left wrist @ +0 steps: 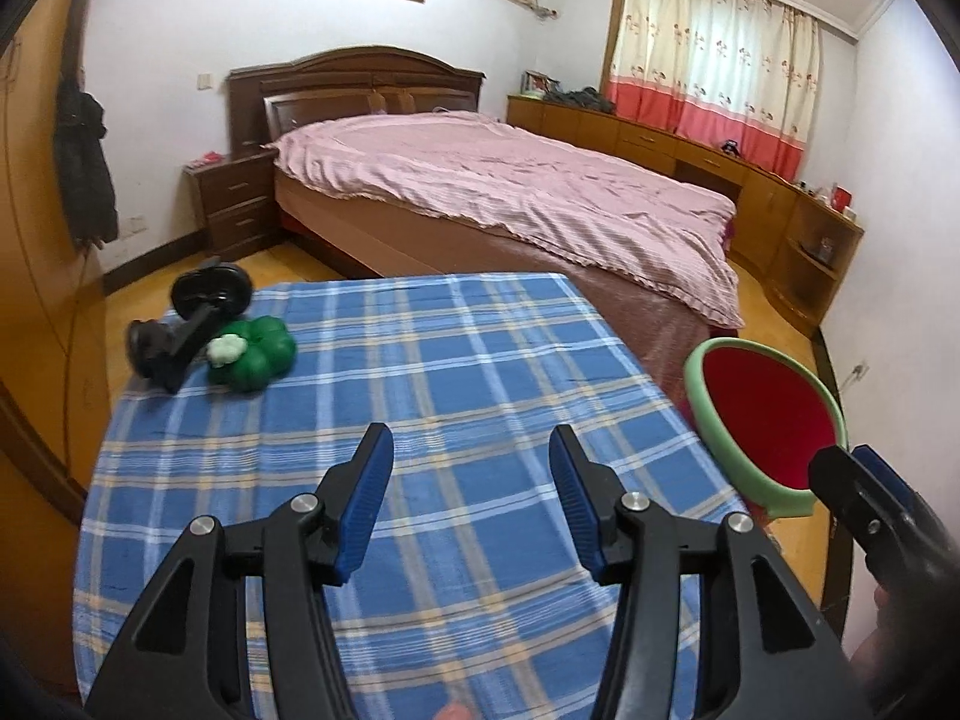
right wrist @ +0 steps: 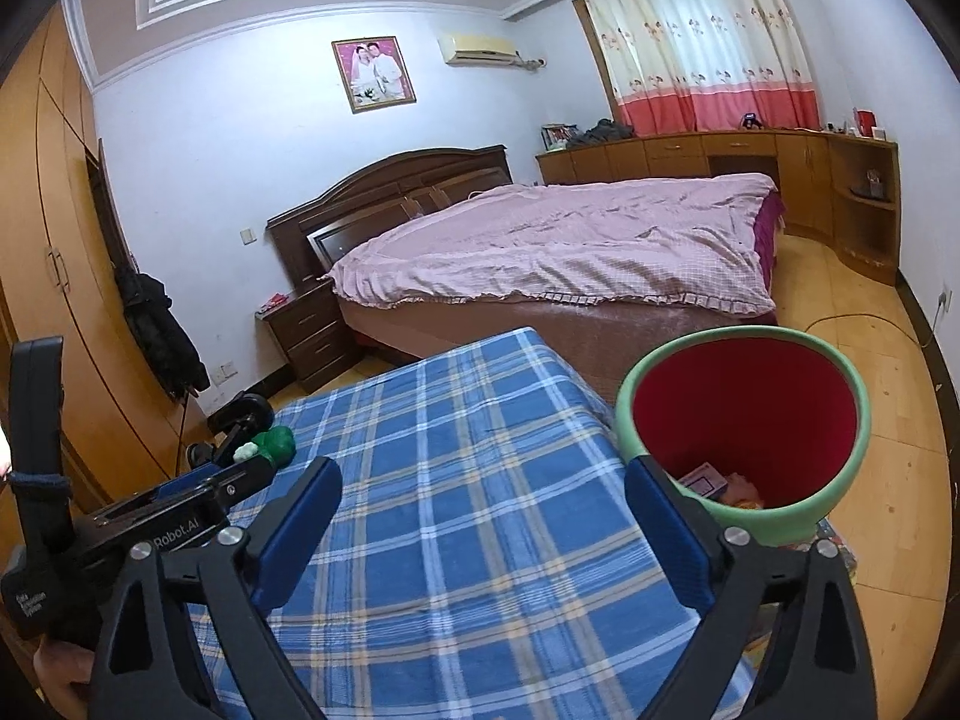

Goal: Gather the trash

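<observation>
Two hand-held claws hovered over a worktop (left wrist: 420, 396) covered in blue plaid cloth, in a bedroom.

The left claw (left wrist: 471, 468) sat above the near middle of the worktop with its blue-padded jaws partly apart and nothing between them. The right claw (right wrist: 483, 504) hung near the worktop's right edge, its jaws spread wide and empty.

A waste bin (right wrist: 840, 480) with a pale green outside and a red inside stood on the floor just beside the worktop's right edge. Trash lay at its bottom: a small purple-printed packet (right wrist: 703, 480) and some crumpled orange-pink scraps (right wrist: 744, 495).

At the far left corner of the worktop lay a green clover-shaped toy (left wrist: 264, 357) with a small white piece (left wrist: 225, 350) on top. A black dumbbell-like object (left wrist: 192, 318) rested against it at the edge.

A bed (left wrist: 510, 192) with a pink cover stood beyond the worktop's far edge.
</observation>
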Demonstrator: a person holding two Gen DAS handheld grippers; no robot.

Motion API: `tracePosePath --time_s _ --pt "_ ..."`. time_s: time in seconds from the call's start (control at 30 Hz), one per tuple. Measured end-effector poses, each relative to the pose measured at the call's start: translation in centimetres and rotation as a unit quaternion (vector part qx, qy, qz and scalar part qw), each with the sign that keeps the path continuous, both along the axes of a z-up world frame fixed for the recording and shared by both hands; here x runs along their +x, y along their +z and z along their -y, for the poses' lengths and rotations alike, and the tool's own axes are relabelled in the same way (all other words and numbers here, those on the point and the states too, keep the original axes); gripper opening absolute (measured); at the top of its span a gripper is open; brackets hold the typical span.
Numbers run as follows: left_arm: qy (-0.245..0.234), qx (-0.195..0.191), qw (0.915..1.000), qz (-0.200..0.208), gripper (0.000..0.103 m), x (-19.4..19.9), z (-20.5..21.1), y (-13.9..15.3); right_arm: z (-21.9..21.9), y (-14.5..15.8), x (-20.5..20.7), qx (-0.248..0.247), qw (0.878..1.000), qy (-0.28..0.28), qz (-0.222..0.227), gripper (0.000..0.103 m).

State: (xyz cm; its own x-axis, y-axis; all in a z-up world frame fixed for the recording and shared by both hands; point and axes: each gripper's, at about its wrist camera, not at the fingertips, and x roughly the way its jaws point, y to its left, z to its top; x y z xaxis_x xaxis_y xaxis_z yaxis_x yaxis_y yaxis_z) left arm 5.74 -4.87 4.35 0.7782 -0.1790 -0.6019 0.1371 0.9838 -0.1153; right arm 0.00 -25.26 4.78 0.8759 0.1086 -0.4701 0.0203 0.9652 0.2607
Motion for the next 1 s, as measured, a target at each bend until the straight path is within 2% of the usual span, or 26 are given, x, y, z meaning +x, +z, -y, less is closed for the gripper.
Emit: tracePosePath --time_s 0.13,0.4,1.0 --pt "0.015 0.004 0.9998 0.014 0.054 -0.7 -1.1 -0.4 -1.0 -0.4 -0.3 -0.010 1.000 -0.005 0.003 0.099" --pt "0.031 0.005 0.9994 0.016 0.054 -1.2 -1.8 -1.1 -1.5 -0.6 -0.7 -0.012 1.000 -0.017 0.002 0.102" --pt "0.039 0.004 0.9989 0.024 0.054 -1.6 -1.6 -1.1 -1.5 -1.1 -0.8 -0.011 1.000 -0.020 -0.001 0.102"
